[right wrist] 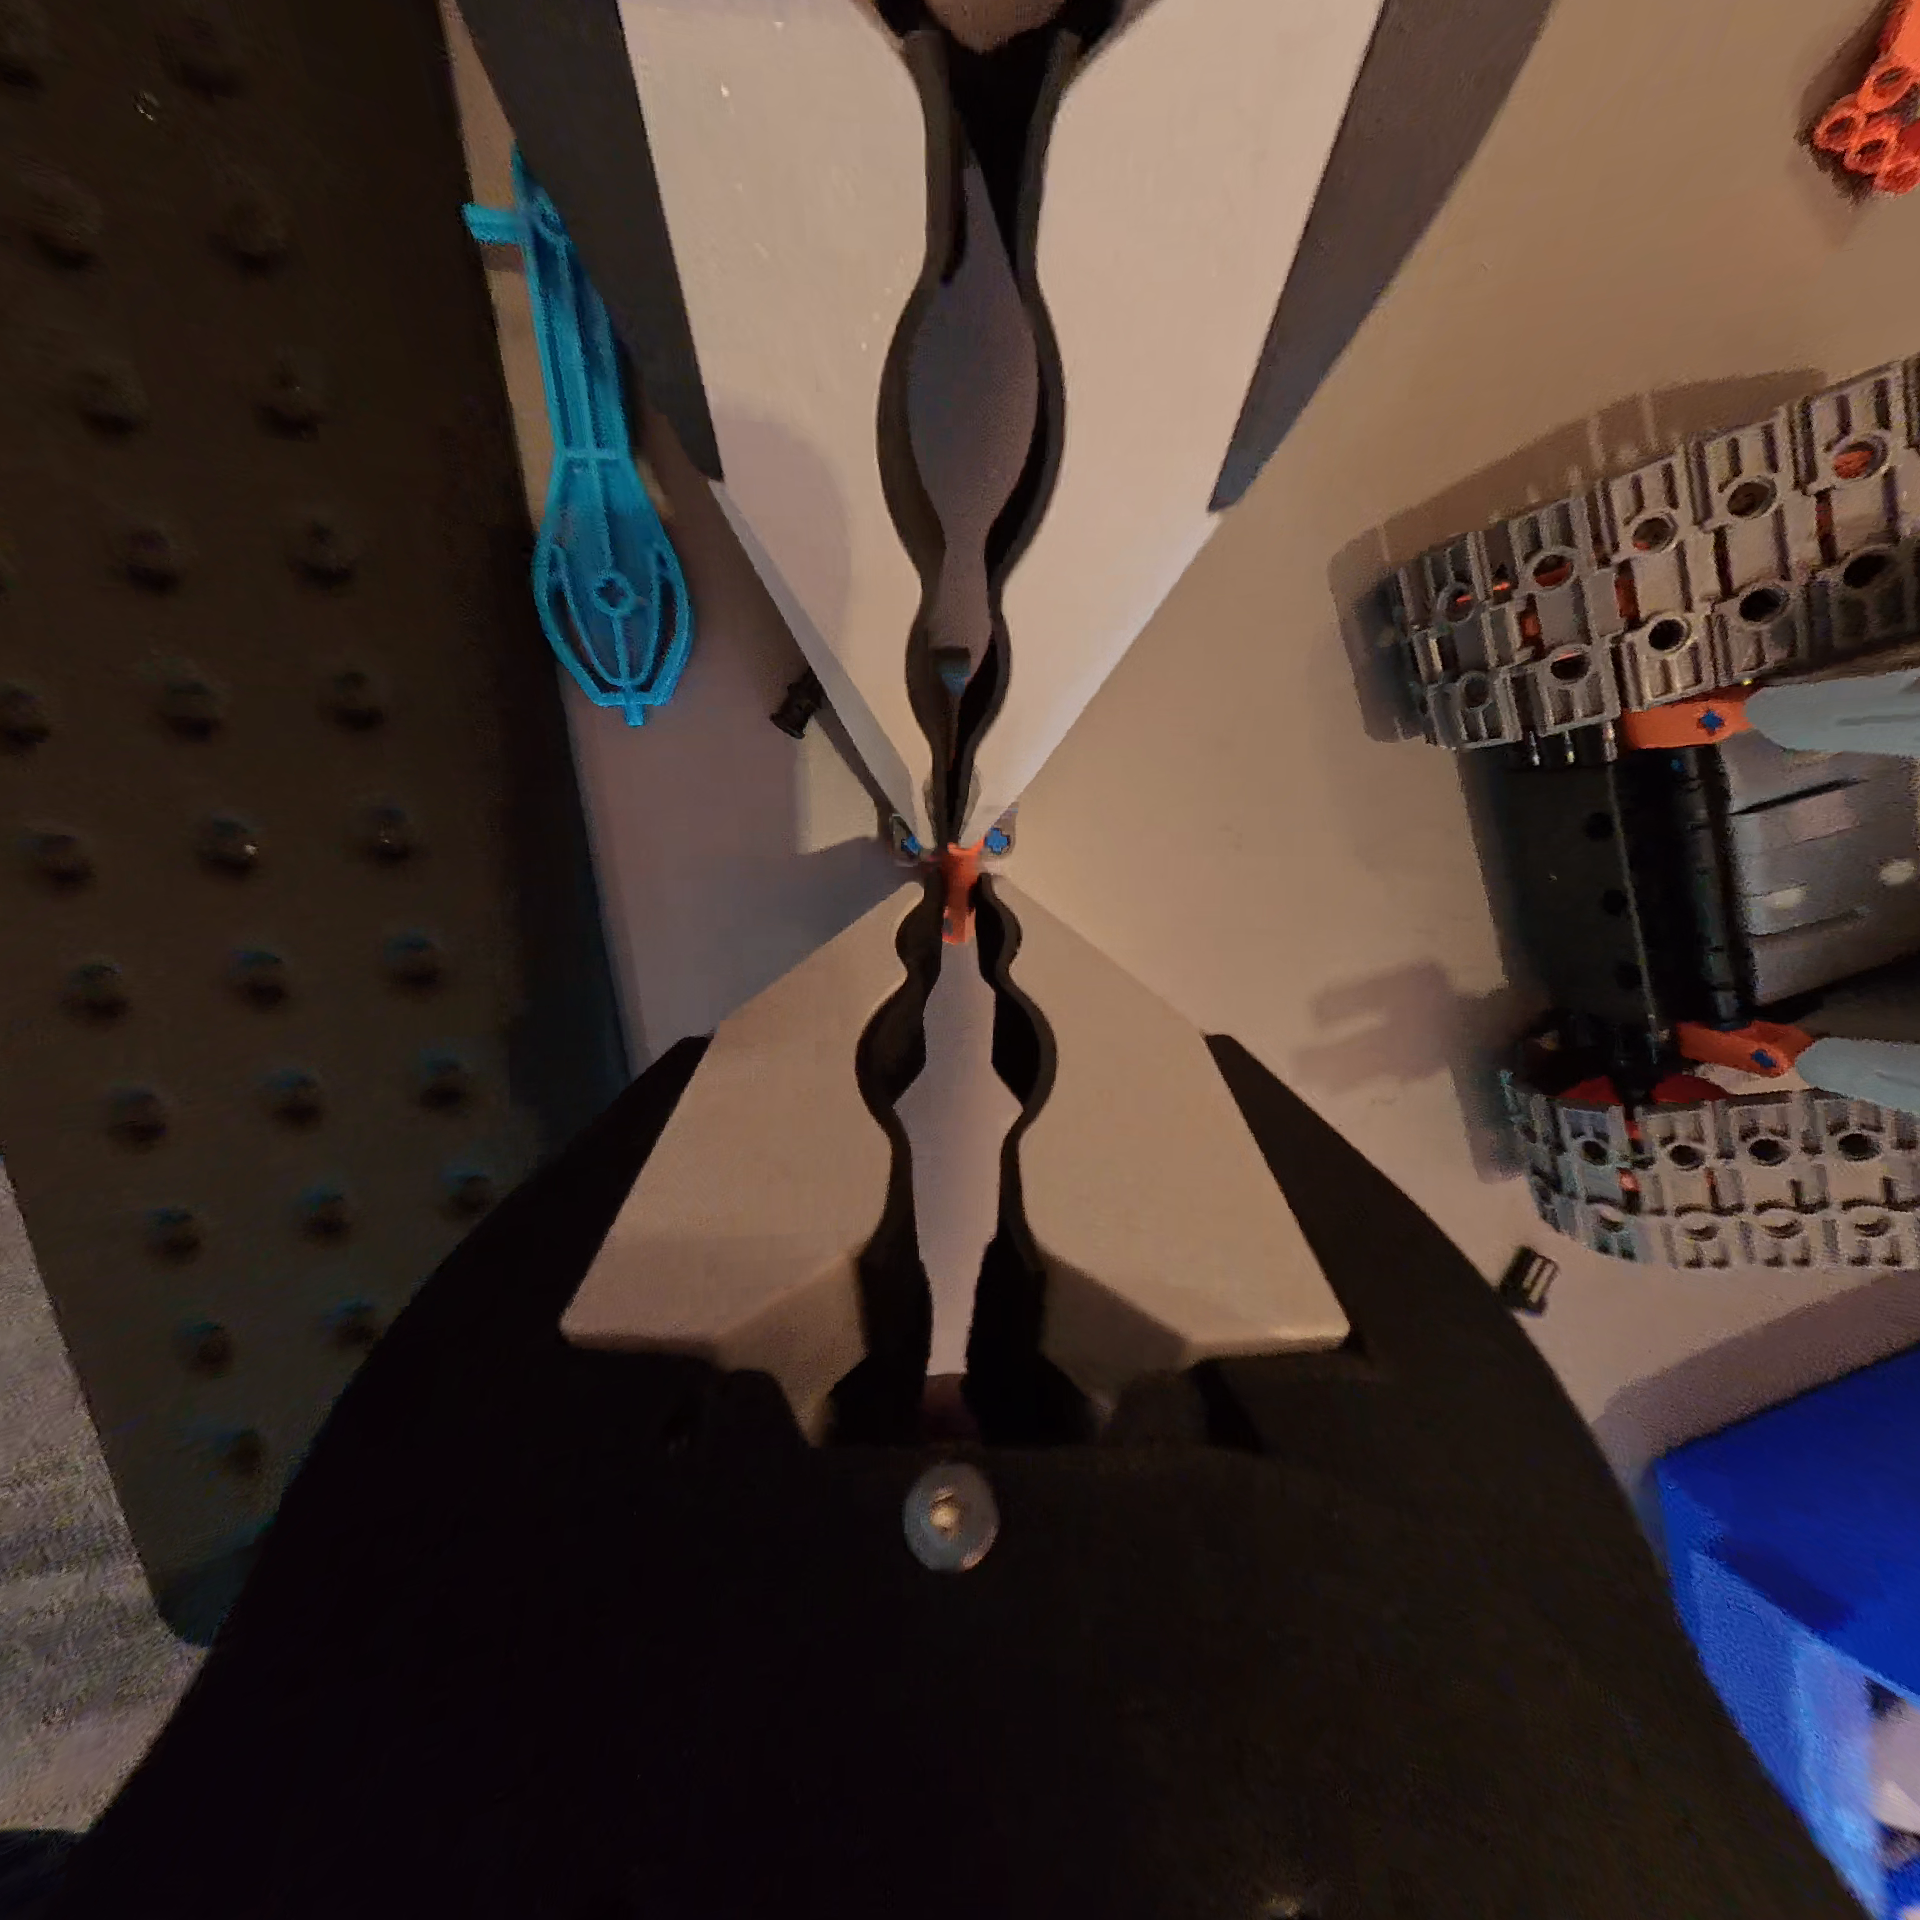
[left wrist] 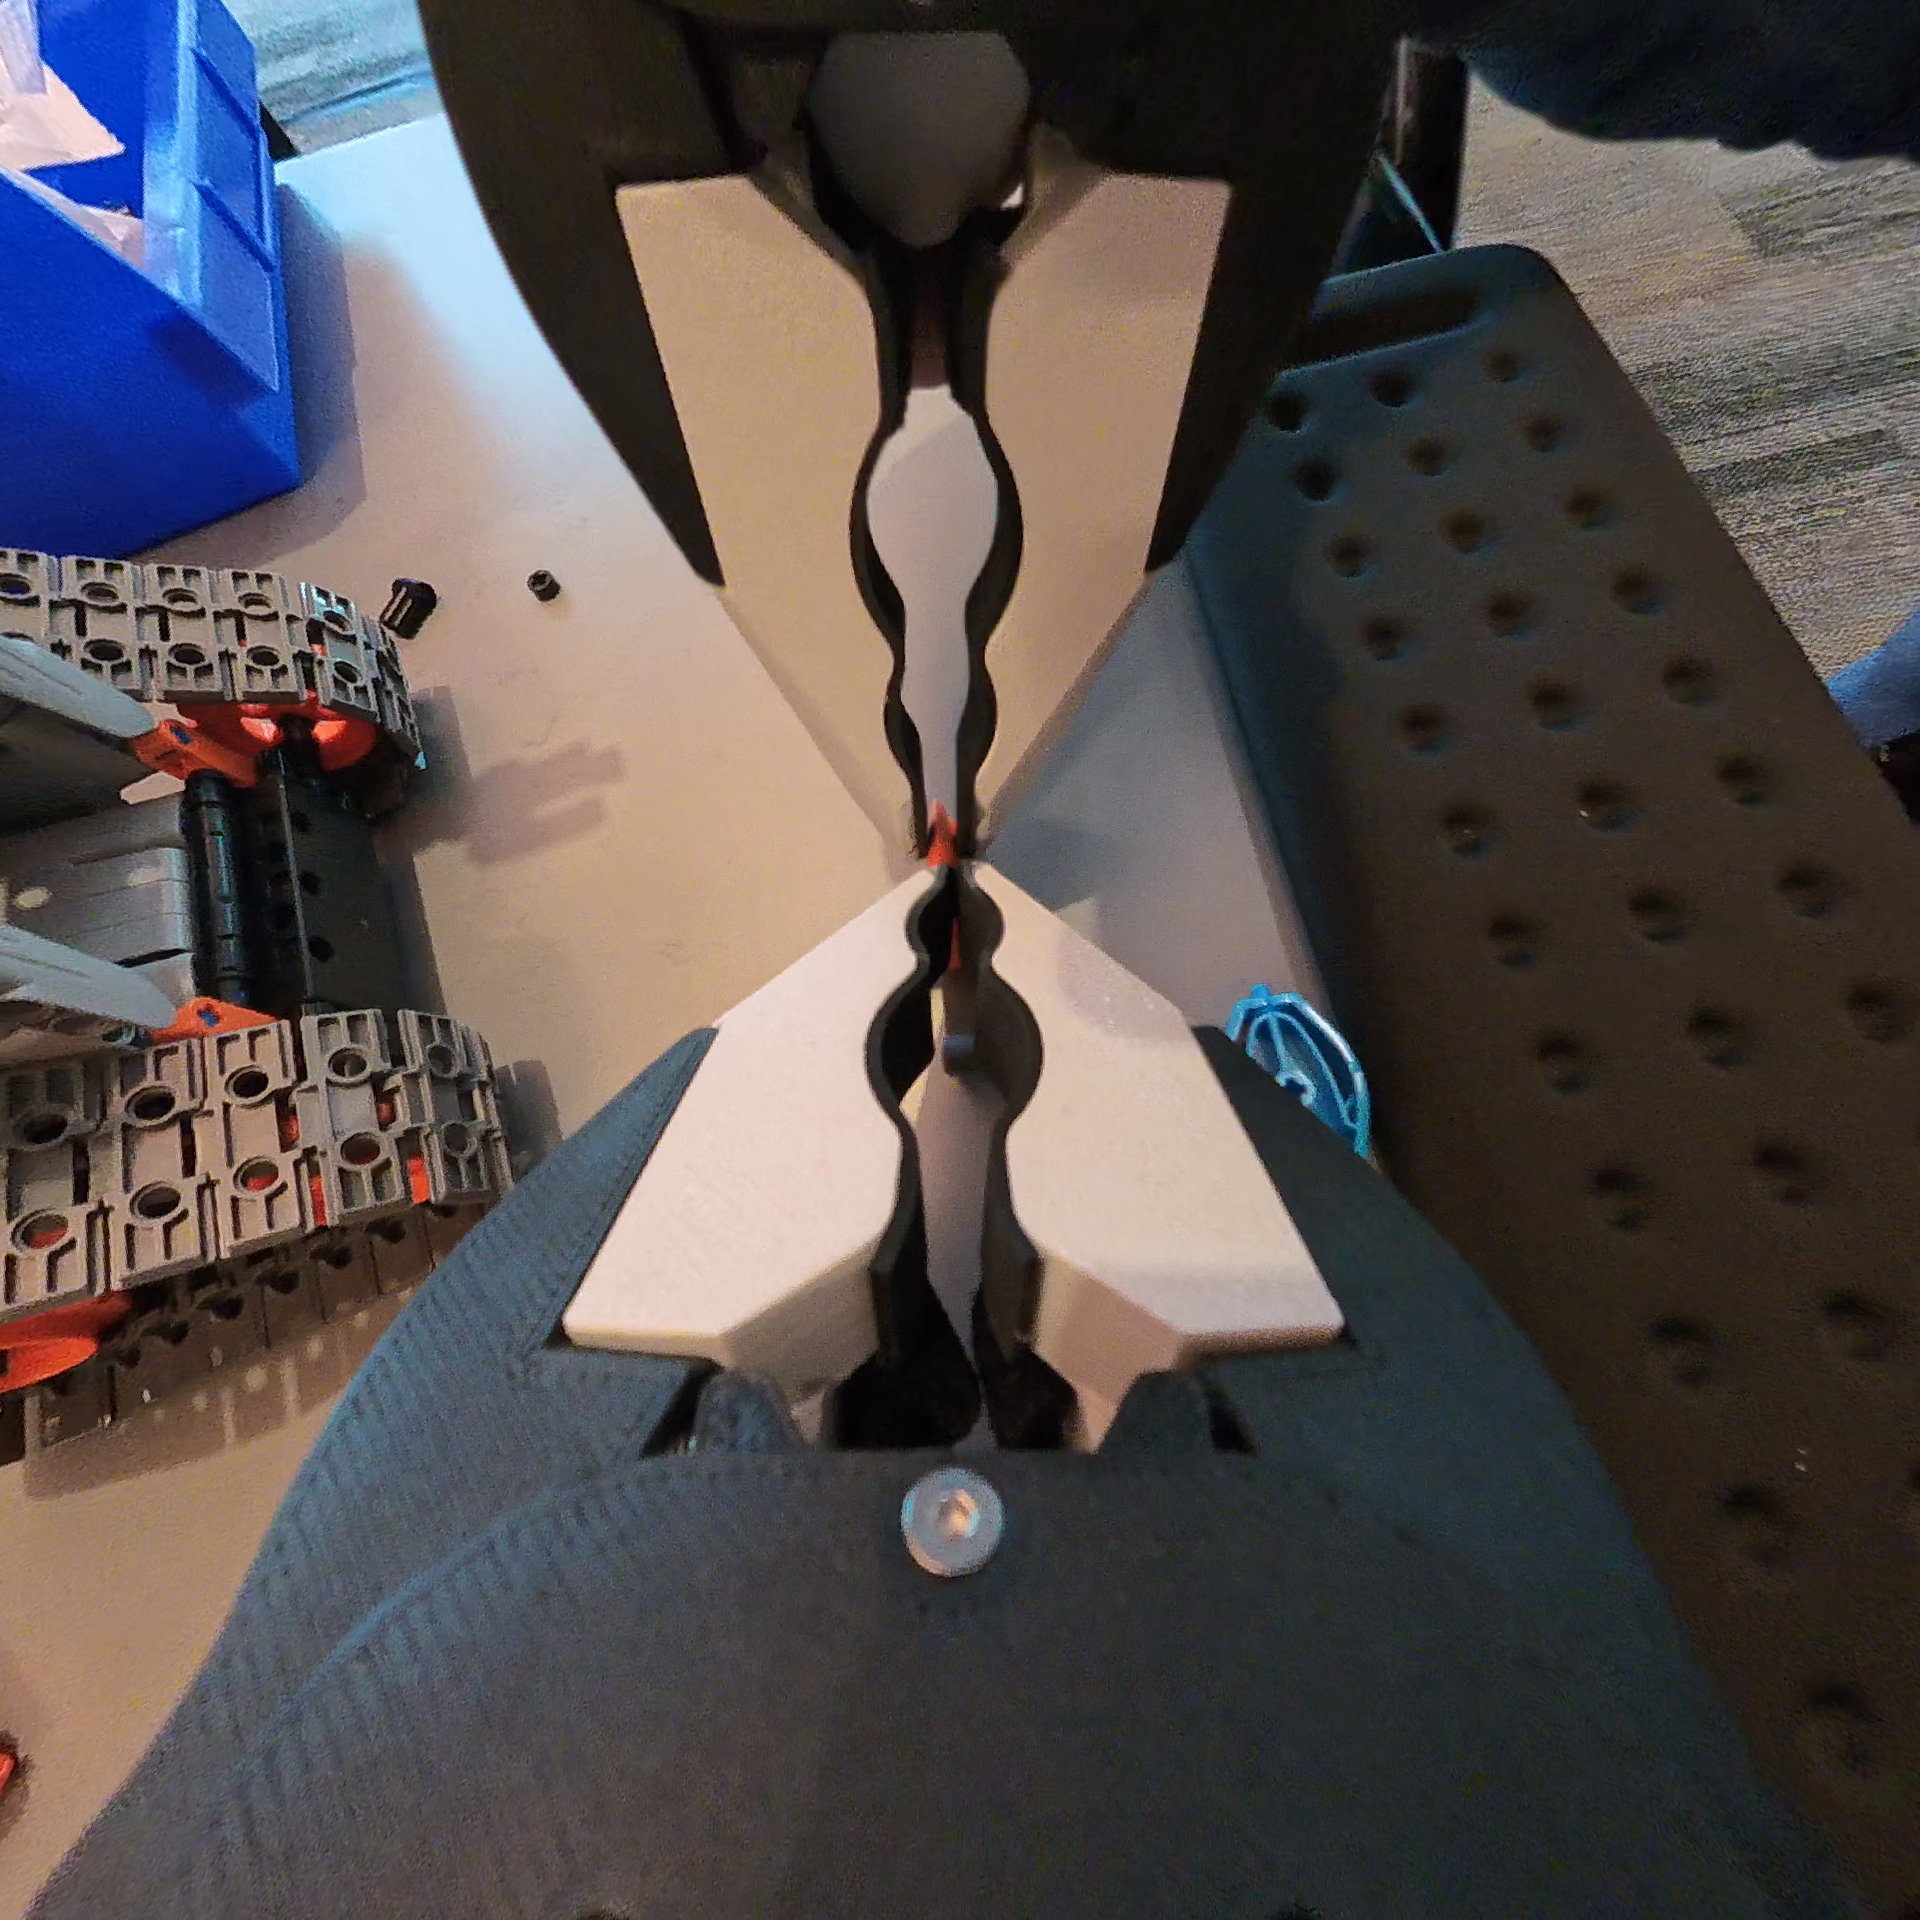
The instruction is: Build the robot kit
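Orange piece (left wrist: 940,836) is pinched right at the tips between both grippers, held above the counter (left wrist: 623,727). The left gripper (left wrist: 951,883) has its fingers (left wrist: 769,1143) pressed nearly together on one end, and the right gripper (right wrist: 951,904) comes in from the opposite side, fingers (right wrist: 748,1143) closed on the other end, tips almost touching. In the right view the piece sits between two little grey bits with blue pins (right wrist: 995,837). A blue tool (right wrist: 608,520) lies just beside the grippers at the edge of a black perforated board (left wrist: 1610,831). Further out sits a tracked vehicle (left wrist: 239,935), a couple of small black pegs (left wrist: 407,603) near it, and a blue bin (left wrist: 135,312).
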`<state>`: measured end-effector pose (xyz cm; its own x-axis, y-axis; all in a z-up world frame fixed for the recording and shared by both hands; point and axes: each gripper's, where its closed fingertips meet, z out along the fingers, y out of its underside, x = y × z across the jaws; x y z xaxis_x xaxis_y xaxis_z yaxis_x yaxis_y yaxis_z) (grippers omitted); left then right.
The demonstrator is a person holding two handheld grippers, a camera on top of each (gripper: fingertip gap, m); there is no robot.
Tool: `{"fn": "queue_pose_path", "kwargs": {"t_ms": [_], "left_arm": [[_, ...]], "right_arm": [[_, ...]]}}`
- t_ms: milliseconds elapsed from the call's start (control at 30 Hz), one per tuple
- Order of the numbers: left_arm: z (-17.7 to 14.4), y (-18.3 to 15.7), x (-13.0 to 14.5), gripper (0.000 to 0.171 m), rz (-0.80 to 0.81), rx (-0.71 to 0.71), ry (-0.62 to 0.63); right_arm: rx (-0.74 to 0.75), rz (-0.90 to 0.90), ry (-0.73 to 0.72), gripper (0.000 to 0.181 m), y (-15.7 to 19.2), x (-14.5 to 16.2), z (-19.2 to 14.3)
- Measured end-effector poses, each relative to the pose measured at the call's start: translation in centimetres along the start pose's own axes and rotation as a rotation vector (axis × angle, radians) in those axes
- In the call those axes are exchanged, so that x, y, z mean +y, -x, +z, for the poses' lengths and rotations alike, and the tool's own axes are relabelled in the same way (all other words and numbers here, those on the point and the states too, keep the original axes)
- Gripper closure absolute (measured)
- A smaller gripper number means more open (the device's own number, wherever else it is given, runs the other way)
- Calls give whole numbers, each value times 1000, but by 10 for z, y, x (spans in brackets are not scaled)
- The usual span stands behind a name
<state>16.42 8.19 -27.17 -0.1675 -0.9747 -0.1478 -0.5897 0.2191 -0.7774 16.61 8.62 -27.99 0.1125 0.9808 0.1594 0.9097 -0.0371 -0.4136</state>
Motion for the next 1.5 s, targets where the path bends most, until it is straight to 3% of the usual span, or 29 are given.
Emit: {"fn": "queue_pose_path", "kwargs": {"t_ms": [233,567,633,833,933,1200,1333,1500], "left_arm": [[-17,5,-9,162,-36,3,-30],[0,-10,10,137,86,-41,117],[6,-7,18,145,132,-77,159],[4,0,20,145,167,-123,181],[4,2,20,145,177,-130,193],[2,4,19,137,184,-130,189],[-15,8,10,135,166,-135,165],[-61,22,9,135,155,-218,167]], "right_arm": [[24,74,-100,176,-1,3,-12],[52,-2,-138,178,8,-4,0],[69,-20,-147,178,7,-7,1],[106,-39,-178,176,2,-9,-1],[69,-19,-200,156,6,-8,-6],[97,16,-240,146,1,-3,-11],[127,37,-286,146,-4,-6,-20],[161,60,-327,145,-8,-4,-33]]}}
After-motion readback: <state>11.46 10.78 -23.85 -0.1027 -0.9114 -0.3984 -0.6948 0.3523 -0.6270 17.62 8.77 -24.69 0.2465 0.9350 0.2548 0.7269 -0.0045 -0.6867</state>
